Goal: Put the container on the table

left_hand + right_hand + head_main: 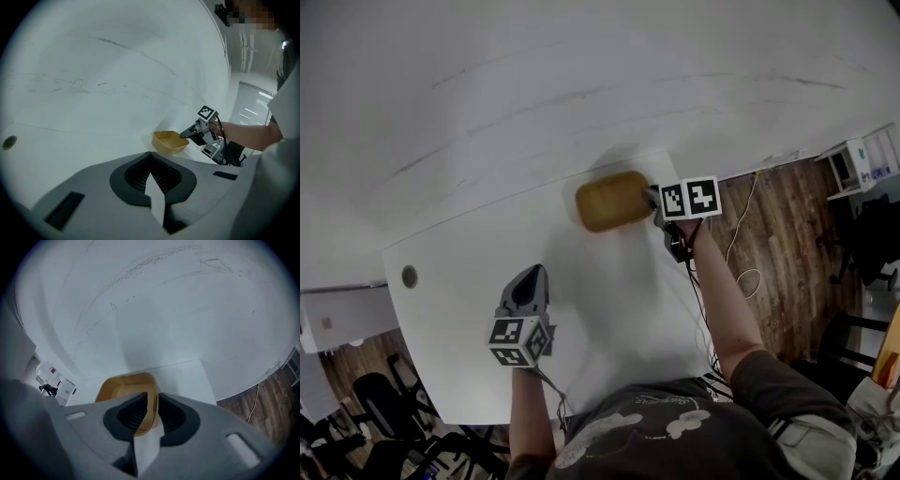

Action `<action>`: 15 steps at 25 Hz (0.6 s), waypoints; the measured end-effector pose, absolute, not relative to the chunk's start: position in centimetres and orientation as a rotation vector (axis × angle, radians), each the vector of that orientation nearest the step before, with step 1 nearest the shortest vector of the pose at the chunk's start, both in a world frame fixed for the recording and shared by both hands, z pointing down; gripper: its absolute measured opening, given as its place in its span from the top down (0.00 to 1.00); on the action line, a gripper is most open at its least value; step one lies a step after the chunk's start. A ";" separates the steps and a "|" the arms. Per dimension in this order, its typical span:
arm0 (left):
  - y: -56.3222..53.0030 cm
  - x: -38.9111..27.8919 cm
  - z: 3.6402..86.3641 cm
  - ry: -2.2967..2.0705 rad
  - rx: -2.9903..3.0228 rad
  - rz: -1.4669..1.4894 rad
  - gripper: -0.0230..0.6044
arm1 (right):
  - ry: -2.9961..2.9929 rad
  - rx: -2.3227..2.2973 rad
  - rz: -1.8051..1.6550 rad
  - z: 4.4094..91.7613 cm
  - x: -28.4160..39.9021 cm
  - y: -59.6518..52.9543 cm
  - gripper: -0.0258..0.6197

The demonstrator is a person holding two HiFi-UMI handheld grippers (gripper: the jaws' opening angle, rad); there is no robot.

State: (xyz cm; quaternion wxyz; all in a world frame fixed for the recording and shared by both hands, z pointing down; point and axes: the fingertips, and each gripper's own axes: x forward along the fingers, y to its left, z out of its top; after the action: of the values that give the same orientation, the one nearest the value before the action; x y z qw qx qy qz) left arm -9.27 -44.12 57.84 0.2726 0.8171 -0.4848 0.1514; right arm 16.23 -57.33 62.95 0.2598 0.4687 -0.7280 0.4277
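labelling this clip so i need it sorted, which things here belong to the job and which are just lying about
In the job:
container
right gripper, shut on the container's wall
table

Just about:
left gripper, shut and empty
cable hole in the table
office chairs

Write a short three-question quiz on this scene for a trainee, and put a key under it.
1. True or false: the left gripper holds the yellow-brown rounded-rectangular container.
2. Multiple choice: what do the jaws of the right gripper clamp? A) the container's side wall; B) a lid; C) a cable.
3. Fill in: in the head view, the container is by the white table's ____ edge, as seen from the person (near or far).

Key: 1 false, because its jaws are together with nothing between them; 2 A; 3 far.
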 end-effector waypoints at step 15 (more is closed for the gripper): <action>-37.8 -10.9 54.1 -1.320 2.235 0.312 0.97 | -2.018 1.364 1.119 57.9 16.7 -49.9 0.85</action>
State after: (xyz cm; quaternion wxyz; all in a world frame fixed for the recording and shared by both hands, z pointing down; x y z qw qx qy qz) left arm -10.86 -37.82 54.06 0.2607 0.8253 -0.4875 0.1151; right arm 16.71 -49.95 57.94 0.2286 0.4953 -0.7330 0.4065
